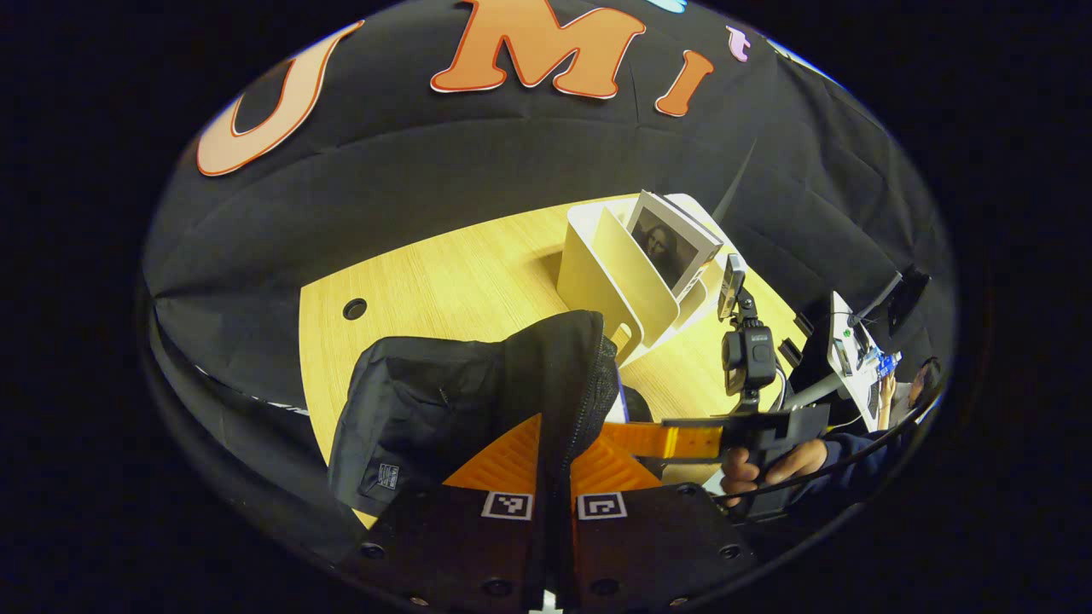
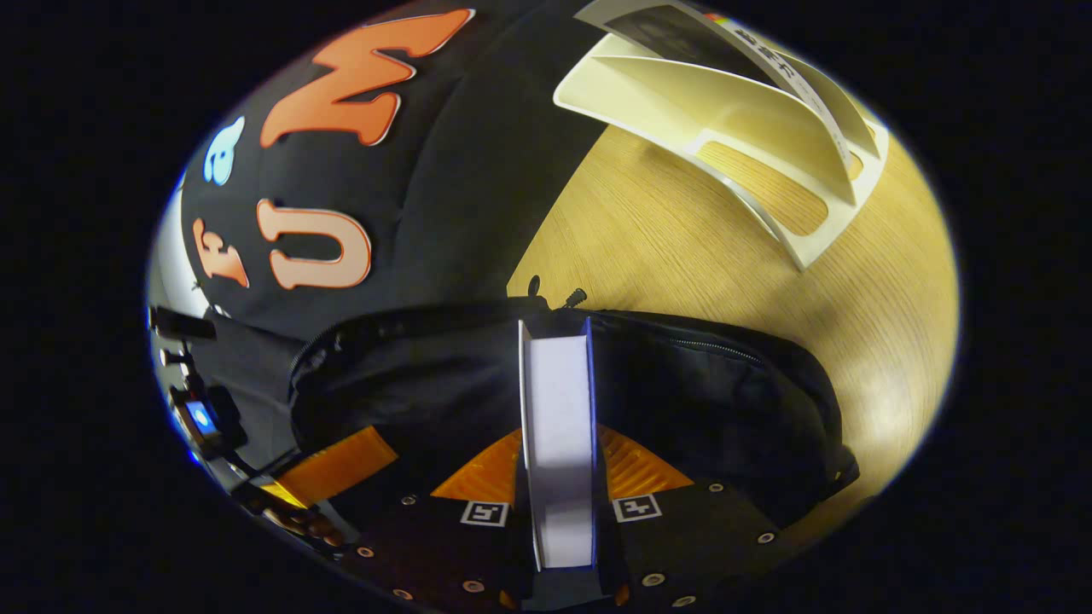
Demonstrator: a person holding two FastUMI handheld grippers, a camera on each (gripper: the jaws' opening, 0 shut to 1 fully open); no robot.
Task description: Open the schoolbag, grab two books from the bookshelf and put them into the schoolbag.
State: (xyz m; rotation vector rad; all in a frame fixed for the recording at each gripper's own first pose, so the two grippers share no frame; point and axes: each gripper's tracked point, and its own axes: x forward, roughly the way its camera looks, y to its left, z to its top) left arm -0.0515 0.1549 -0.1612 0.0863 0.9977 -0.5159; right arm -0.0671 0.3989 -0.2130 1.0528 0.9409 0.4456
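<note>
The black schoolbag (image 1: 444, 392) lies on the wooden table (image 1: 444, 273). My left gripper (image 1: 559, 439) is shut on the bag's zipper edge and holds it up. My right gripper (image 2: 559, 439) is shut on a book (image 2: 556, 375) with white page edges, held upright at the open mouth of the schoolbag (image 2: 725, 384). From the left gripper view, the right gripper (image 1: 682, 439) and the hand (image 1: 772, 467) holding it reach in beside the bag. The cream bookshelf (image 1: 614, 281) stands behind the bag and holds one leaning book (image 1: 674, 243) with a portrait cover.
The bookshelf (image 2: 768, 128) stands on the table (image 2: 682, 256) just beyond the bag, and a book (image 2: 682, 26) rests in it. The left gripper (image 2: 337, 465) shows at the bag's left side. A cable hole (image 1: 355, 308) marks the tabletop. Equipment (image 1: 857, 358) stands at far right.
</note>
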